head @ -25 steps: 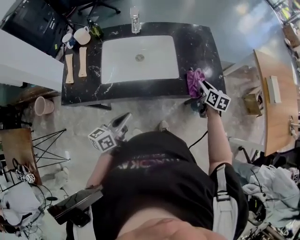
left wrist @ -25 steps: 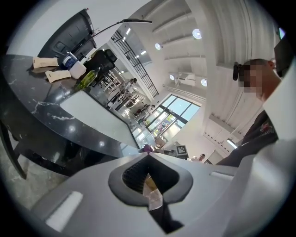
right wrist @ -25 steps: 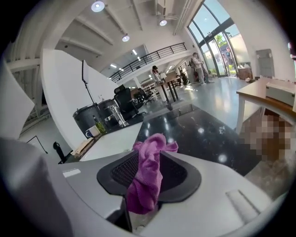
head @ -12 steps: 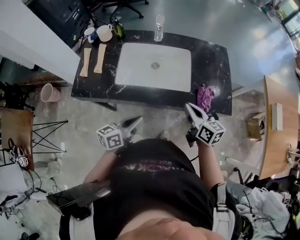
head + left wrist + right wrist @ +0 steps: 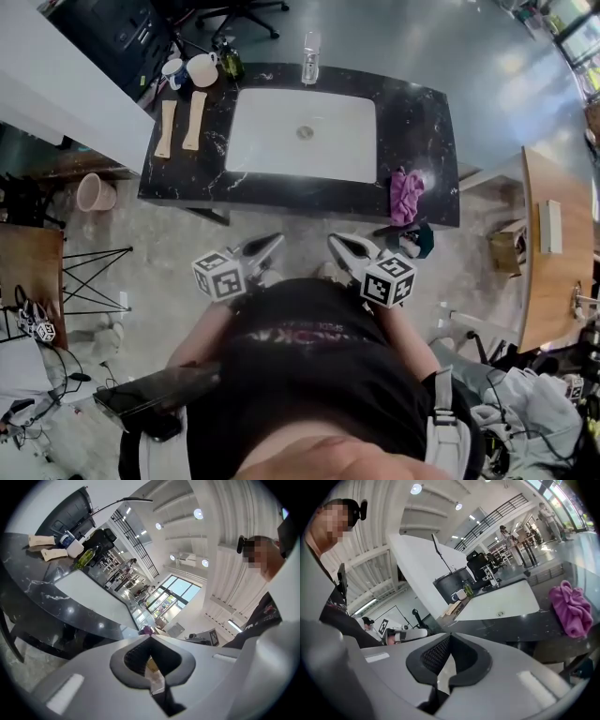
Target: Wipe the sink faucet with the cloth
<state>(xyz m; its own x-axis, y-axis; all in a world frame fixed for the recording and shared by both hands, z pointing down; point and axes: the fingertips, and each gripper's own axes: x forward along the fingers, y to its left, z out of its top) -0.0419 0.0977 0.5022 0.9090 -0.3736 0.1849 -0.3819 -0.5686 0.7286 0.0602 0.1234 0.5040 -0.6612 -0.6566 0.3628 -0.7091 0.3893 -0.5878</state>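
A crumpled purple cloth lies on the black marble counter to the right of the white sink. The faucet stands at the far edge behind the basin. My right gripper is shut and empty, held close to my body, well off the counter and left of the cloth. My left gripper is also shut with nothing in it, beside the right one in front of the counter's near edge.
Two white mugs, a green bottle and two wooden pieces sit on the counter's left end. A pink bucket stands on the floor at left. A wooden table is at right. A second person stands nearby.
My right gripper let go of the purple cloth, shut, and drew back from the counter's right end toward my body. The cloth stays on the counter. The left gripper kept still.
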